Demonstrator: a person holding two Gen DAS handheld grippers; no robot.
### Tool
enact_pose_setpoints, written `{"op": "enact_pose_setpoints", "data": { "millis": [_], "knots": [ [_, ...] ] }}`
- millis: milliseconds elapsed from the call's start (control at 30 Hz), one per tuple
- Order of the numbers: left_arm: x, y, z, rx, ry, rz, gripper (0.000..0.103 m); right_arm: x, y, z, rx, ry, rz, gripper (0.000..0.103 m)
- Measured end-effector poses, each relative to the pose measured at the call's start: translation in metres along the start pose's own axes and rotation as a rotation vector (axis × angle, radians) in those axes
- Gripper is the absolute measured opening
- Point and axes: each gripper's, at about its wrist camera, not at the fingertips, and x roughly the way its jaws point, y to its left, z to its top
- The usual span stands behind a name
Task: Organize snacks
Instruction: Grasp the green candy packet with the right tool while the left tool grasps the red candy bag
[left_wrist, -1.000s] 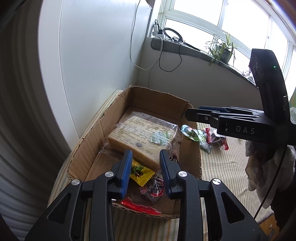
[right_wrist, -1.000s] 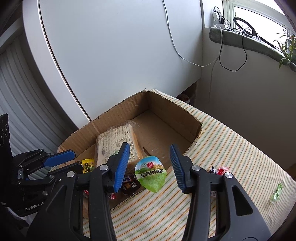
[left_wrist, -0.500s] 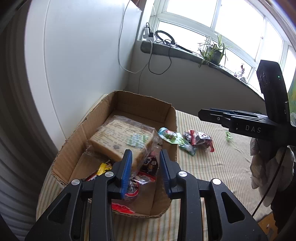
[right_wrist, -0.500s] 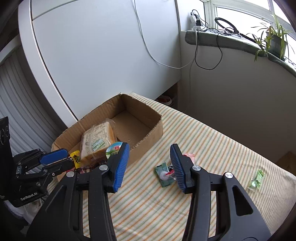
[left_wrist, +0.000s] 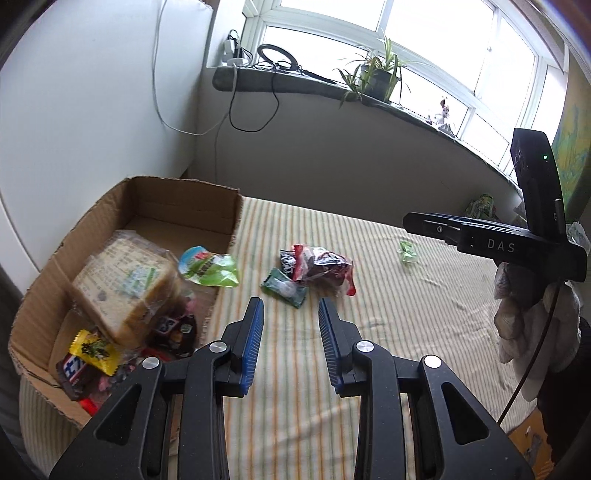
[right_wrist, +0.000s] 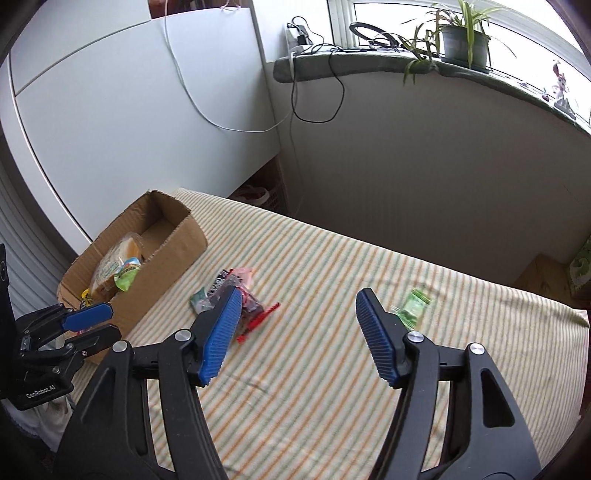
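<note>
Both claws are spread and hold nothing. In the left wrist view the left gripper (left_wrist: 291, 334) hangs low center over the striped cloth (left_wrist: 406, 332), with the box (left_wrist: 184, 201) at left holding the bread (left_wrist: 123, 278), a green pouch (left_wrist: 212, 267) and small packets. A snack pile (left_wrist: 314, 267) lies mid-frame. In the right wrist view the right gripper (right_wrist: 297, 332) sits low center, a green candy (right_wrist: 412, 308) just beyond its right finger.
</note>
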Motion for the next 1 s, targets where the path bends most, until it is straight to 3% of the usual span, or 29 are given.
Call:
{"op": "enact_pose_setpoints", "data": {
  "millis": [33, 100, 400, 533, 667, 767, 1000],
  "knots": [
    [0.004, -0.005, 0.001, 0.002, 0.004, -0.006, 0.045, -0.001, -0.008, -0.002, 0.004, 0.002, -0.010, 0.068],
    [0.012, -0.013, 0.002, 0.001, 0.008, -0.019, 0.059, -0.002, -0.023, -0.008, 0.005, 0.012, -0.029, 0.076],
    [0.059, -0.034, 0.007, -0.034, 0.085, -0.060, 0.059, 0.012, -0.079, -0.032, 0.032, 0.060, -0.084, 0.078],
    [0.074, -0.029, 0.011, -0.085, 0.104, -0.068, 0.059, 0.024, -0.095, -0.033, 0.061, 0.076, -0.057, 0.078],
    [0.085, -0.025, 0.015, -0.106, 0.117, -0.058, 0.059, 0.040, -0.098, -0.030, 0.084, 0.103, -0.009, 0.078],
    [0.094, -0.024, 0.017, -0.120, 0.132, -0.059, 0.059, 0.053, -0.095, -0.027, 0.085, 0.125, -0.003, 0.072],
    [0.112, -0.021, 0.020, -0.159, 0.155, -0.072, 0.059, 0.072, -0.092, -0.025, 0.088, 0.153, -0.008, 0.071]
  ]
}}
